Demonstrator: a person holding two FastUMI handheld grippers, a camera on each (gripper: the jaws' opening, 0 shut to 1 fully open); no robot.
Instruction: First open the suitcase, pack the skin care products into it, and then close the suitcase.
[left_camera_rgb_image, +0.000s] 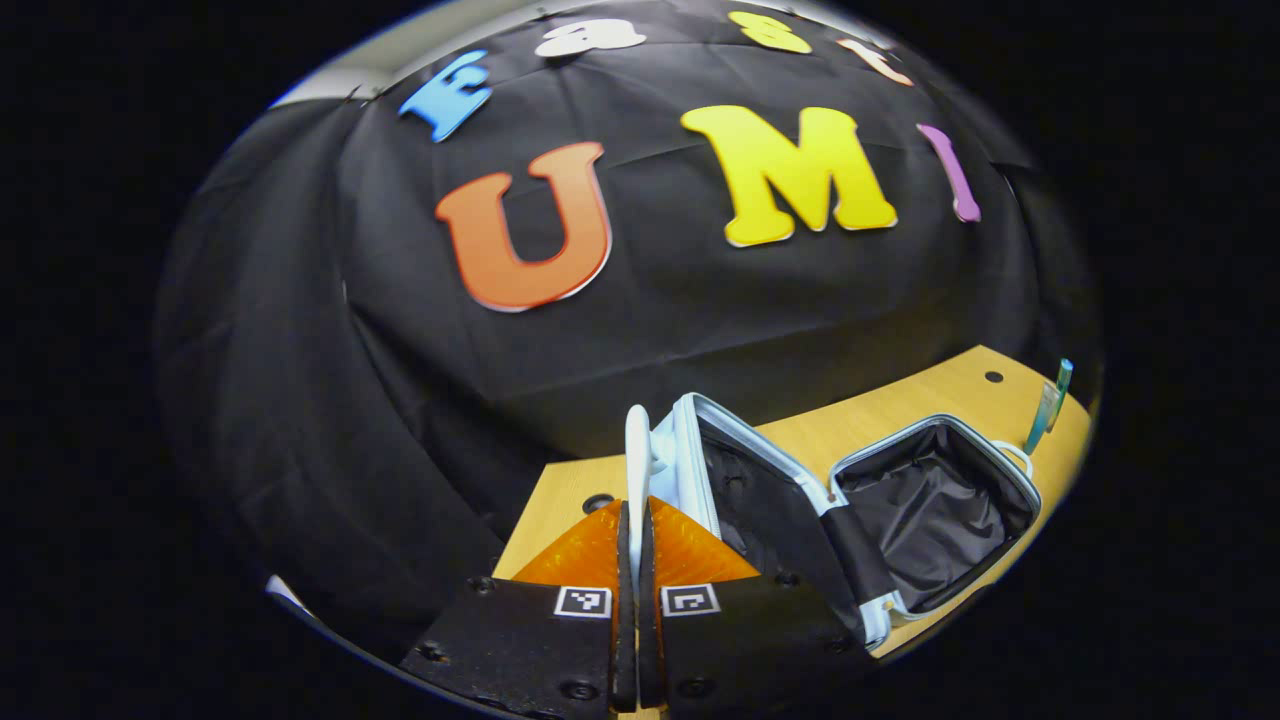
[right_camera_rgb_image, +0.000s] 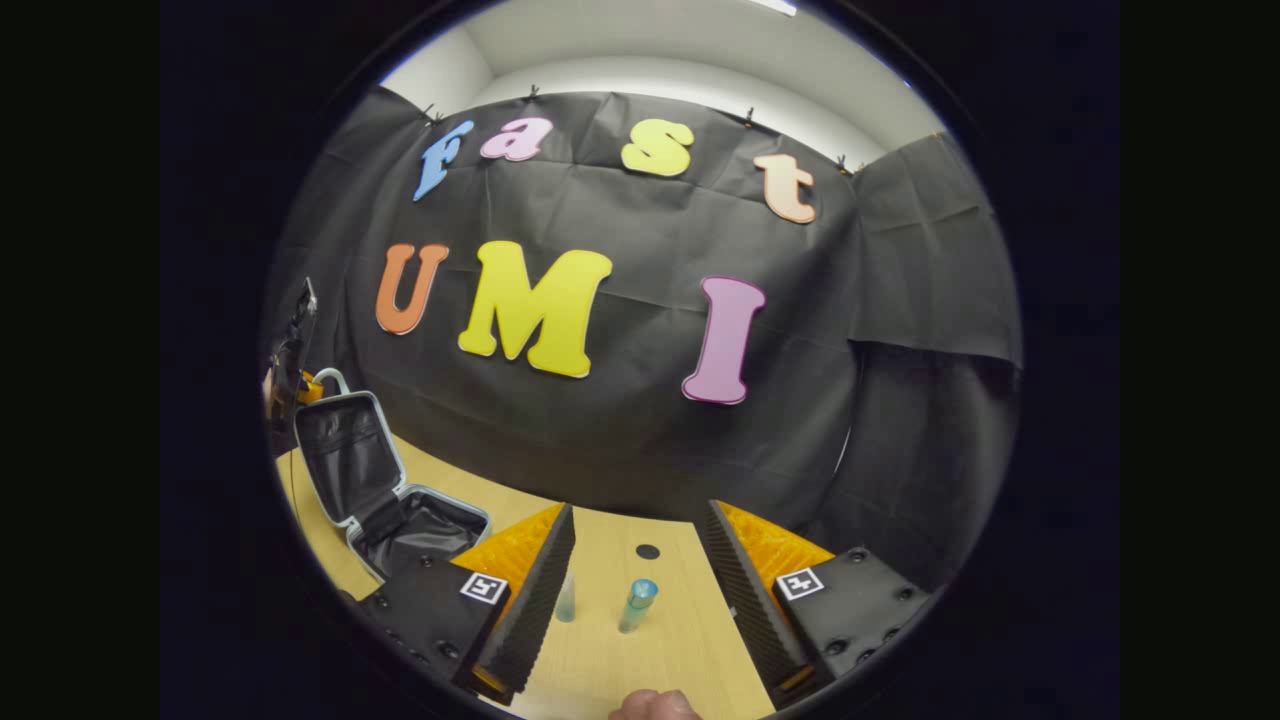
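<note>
In the left gripper view, the left hand-held gripper is seen pressed together on the white handle of the suitcase, whose lid is held upright over the tabletop. In the right gripper view, the right hand-held gripper is spread around two small bottles standing just beyond. Opening appears done; packing is judged next, which calls for closing on one bottle.
</note>
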